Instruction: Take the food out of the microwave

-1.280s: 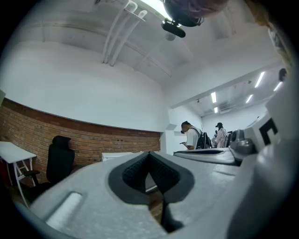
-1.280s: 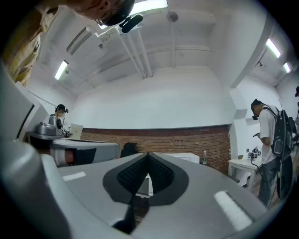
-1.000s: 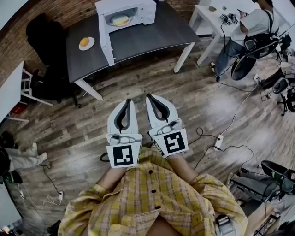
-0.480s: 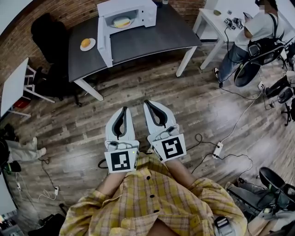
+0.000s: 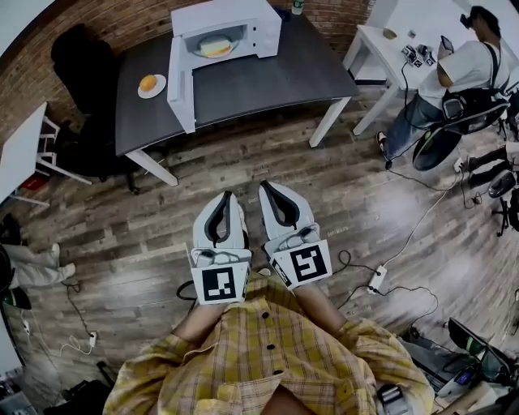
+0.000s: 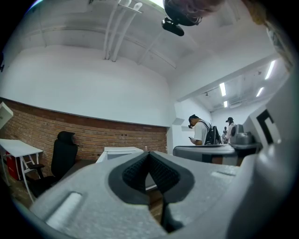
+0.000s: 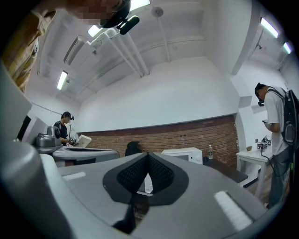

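The white microwave [image 5: 235,20] stands at the back of the dark table [image 5: 268,77], its door [image 5: 180,81] swung open to the left. Inside lies yellow food on a plate [image 5: 215,46]. My left gripper [image 5: 226,197] and right gripper [image 5: 265,187] hang side by side over the wooden floor, well short of the table, both shut and empty. In the left gripper view the shut pads [image 6: 150,156] point towards the microwave [image 6: 119,151]. In the right gripper view the shut pads [image 7: 148,155] also face the microwave [image 7: 185,154].
A small plate with an orange roll [image 5: 151,83] sits on the table left of the door. A black chair [image 5: 77,61] stands at the table's left end. A person [image 5: 462,69] stands by a white table [image 5: 381,36] at right. Cables and a power strip [image 5: 375,280] lie on the floor.
Both grippers have shifted together, sitting a little lower in the head view, and stay shut. The table and microwave sit slightly differently in the frame as the view swayed.
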Demonstrator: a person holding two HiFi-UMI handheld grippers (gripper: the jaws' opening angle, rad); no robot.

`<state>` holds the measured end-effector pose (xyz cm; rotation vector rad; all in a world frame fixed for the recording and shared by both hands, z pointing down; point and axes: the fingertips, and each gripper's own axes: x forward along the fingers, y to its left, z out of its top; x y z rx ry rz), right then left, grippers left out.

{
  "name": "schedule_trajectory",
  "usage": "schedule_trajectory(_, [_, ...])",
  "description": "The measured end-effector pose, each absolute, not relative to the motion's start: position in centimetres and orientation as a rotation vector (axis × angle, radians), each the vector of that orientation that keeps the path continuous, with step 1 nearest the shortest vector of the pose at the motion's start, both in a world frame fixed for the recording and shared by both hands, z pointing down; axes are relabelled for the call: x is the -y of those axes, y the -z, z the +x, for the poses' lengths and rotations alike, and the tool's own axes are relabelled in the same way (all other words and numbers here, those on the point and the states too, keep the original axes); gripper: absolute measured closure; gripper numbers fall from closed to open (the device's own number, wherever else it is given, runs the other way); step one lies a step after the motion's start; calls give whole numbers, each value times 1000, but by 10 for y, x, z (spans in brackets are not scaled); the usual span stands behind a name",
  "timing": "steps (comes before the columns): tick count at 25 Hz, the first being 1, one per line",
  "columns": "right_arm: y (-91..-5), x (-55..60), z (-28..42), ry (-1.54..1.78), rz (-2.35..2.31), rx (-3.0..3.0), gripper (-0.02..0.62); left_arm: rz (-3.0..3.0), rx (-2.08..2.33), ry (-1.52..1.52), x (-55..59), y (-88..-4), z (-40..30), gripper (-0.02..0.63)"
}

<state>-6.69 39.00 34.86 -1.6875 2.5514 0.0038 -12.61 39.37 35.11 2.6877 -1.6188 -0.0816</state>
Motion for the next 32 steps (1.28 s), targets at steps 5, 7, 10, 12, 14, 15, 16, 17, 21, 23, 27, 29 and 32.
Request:
schedule_trajectory(5, [-350, -322, -53, -13, -1712, -2568, 593, 2683, 1605, 105, -326, -350, -114, 606])
schedule_trajectory(7, [-346, -292, -49, -13, -1717, -2563, 593, 2684, 1607, 112, -296, -347, -112, 606])
schedule_trajectory(10, [-338, -246, -49, -25, -1719, -2562, 593, 2699, 1601, 106, -250, -341, -110, 606])
schedule_trajectory(12, [-333, -217, -50, -28, -1720, -2562, 593, 2699, 1591, 101, -219, -337, -108, 607])
schedule_trajectory(14, [-330, -190, -49, -21, -1726, -2559, 594, 2700, 1582, 103, -192, -333, -107, 606])
schedule_trajectory(15, [-329, -177, -49, -16, -1732, -2557, 594, 2702, 1576, 100, -179, -332, -106, 606])
schedule_trajectory(16, [-329, -164, -48, -11, -1739, -2556, 593, 2705, 1567, 94, -166, -332, -105, 606])
schedule_trajectory(17, [-329, -150, -48, -6, -1746, -2553, 594, 2709, 1556, 88, -153, -332, -104, 606])
schedule_trajectory(21, [-328, -102, -48, 6, -1777, -2537, 594, 2721, 1517, 83, -107, -331, -103, 607])
schedule_trajectory(23, [-329, -83, -49, 10, -1792, -2531, 593, 2722, 1503, 86, -86, -331, -103, 606])
schedule_trajectory(27, [-328, -49, -49, 10, -1824, -2521, 594, 2724, 1477, 85, -52, -331, -104, 606])
schedule_trajectory(29, [-326, -35, -49, 6, -1840, -2515, 594, 2733, 1460, 80, -38, -331, -103, 606])
schedule_trajectory(32, [-325, -22, -50, -2, -1861, -2511, 594, 2731, 1436, 95, -22, -329, -100, 606])
